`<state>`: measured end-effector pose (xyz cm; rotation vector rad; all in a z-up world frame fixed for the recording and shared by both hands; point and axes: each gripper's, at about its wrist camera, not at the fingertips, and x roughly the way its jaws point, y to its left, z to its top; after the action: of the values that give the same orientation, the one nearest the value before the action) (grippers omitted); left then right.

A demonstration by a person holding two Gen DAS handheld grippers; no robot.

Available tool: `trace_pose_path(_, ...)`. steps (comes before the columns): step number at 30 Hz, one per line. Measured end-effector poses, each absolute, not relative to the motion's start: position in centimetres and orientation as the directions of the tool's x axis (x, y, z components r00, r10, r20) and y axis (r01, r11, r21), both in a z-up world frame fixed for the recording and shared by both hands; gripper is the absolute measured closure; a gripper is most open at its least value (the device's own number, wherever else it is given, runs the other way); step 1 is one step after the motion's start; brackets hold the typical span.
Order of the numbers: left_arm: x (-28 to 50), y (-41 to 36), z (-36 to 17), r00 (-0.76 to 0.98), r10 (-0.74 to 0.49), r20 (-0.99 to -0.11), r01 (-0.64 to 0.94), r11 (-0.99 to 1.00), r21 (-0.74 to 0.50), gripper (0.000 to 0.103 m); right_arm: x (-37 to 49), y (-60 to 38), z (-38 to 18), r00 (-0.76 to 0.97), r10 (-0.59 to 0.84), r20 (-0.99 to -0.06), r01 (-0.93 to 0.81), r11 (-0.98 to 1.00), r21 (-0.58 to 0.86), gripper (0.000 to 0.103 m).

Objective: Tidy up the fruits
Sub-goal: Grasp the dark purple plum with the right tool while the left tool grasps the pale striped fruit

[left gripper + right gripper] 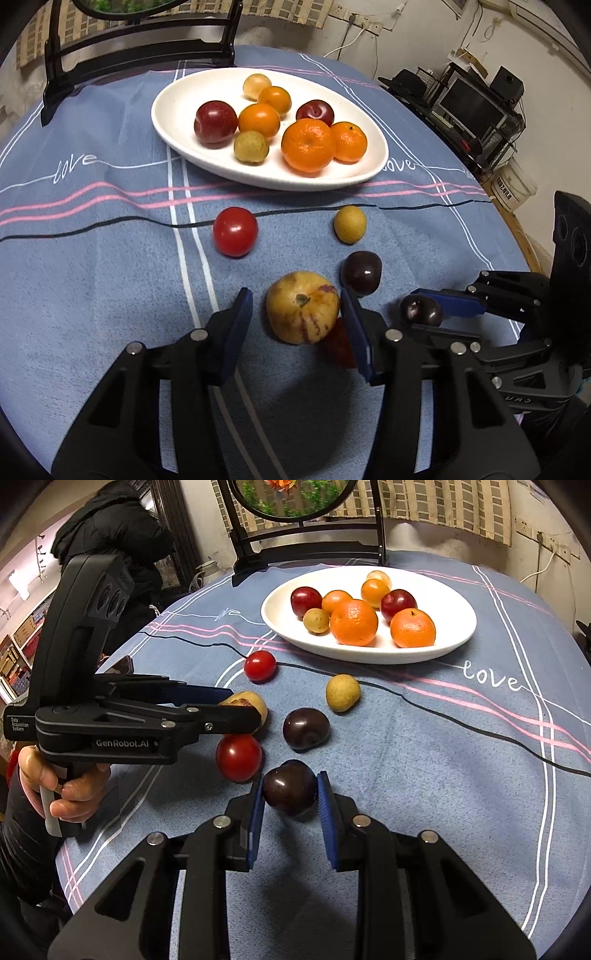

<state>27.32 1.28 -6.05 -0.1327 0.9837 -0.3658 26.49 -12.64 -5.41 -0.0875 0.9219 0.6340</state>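
- Two "love" prints on the blue tablecloth; "GenRobot.AI" and "Data Acquisition System" on the left gripper body.
- White plate: eight fruits, counted as four oranges, two red plums, two small yellow ones.
- Loose on cloth: two red tomatoes, two dark plums, one yellow fruit, one yellow-striped fruit.
- Left gripper: level, fingers apart around the yellow-striped fruit.
- Right gripper: pads clamped on a dark plum.

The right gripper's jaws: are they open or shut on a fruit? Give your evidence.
Shut on the dark plum: both blue pads of the right gripper press its sides in the right wrist view.
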Motion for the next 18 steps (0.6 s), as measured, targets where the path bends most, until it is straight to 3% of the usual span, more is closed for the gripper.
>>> trace_pose_path(3,27.2,1.1,-6.0,0.496,-0.377,-0.782,0.260,0.924,-0.281,0.061,26.5,-12.7,-5.4,0.438,0.470,-0.766,-0.543,0.818,0.191,0.075)
trace_pose_path(18,26.1,1.0,-4.9,0.584,-0.275,-0.764,0.238,0.958,-0.163,0.063,26.4,-13.0,-5.2,0.452,0.473,-0.756,-0.541,0.820,0.189,0.075)
